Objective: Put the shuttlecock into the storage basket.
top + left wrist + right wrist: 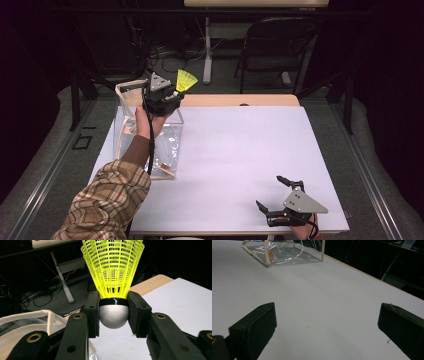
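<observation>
A yellow plastic shuttlecock (113,267) with a grey rounded cork is pinched between the pads of my left gripper (113,315), skirt pointing away from the hand. In the high view the shuttlecock (186,80) is raised above the far end of a clear bag with cream trim (150,137), with the left gripper (172,95) shut on it. My right gripper (272,192) rests low at the near right of the white table (240,150), jaws wide apart with nothing between them. In the right gripper view the clear bag (284,251) lies far off on the table.
A wooden strip (240,100) runs along the table's far edge. Beyond it stand a dark folding chair (275,45) and a white desk leg (207,47) with cables on the floor. A small brown item (163,165) lies inside the bag.
</observation>
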A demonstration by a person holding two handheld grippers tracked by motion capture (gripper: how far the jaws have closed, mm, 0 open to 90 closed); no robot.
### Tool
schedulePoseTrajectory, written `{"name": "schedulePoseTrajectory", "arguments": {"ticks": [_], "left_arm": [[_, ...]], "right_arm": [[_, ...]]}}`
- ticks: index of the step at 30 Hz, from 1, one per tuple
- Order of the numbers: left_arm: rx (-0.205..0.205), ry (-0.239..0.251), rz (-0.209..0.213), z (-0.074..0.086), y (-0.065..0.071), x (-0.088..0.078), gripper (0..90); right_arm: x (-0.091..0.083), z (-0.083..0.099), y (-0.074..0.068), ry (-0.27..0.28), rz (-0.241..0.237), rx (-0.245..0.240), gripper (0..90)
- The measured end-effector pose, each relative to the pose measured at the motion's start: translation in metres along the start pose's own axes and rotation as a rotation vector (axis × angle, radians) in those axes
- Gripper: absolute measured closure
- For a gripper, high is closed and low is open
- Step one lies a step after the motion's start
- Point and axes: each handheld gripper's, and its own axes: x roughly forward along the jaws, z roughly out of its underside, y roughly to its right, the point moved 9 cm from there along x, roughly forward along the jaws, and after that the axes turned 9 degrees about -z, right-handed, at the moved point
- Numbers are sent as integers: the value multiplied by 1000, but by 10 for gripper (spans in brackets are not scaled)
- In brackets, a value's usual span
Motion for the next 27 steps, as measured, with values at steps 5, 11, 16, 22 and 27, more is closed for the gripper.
{"name": "schedulePoseTrajectory", "arguments": {"ticks": [5,11,16,22,27], "left_arm": [[-4,1,-4,-3,-4,0,652],[-10,3,-8,-7,-8,1,652],[-17,7,-13,-12,-13,1,652],[-25,15,-20,-16,-19,0,652],[-23,16,-30,-17,-22,-1,652]], "right_arm": [[0,0,0,0,2,0,15],[0,0,1,1,2,-2,15],[-1,0,0,0,3,-2,15],[-1,0,1,1,3,-3,15],[-1,0,1,1,4,-2,15]]}}
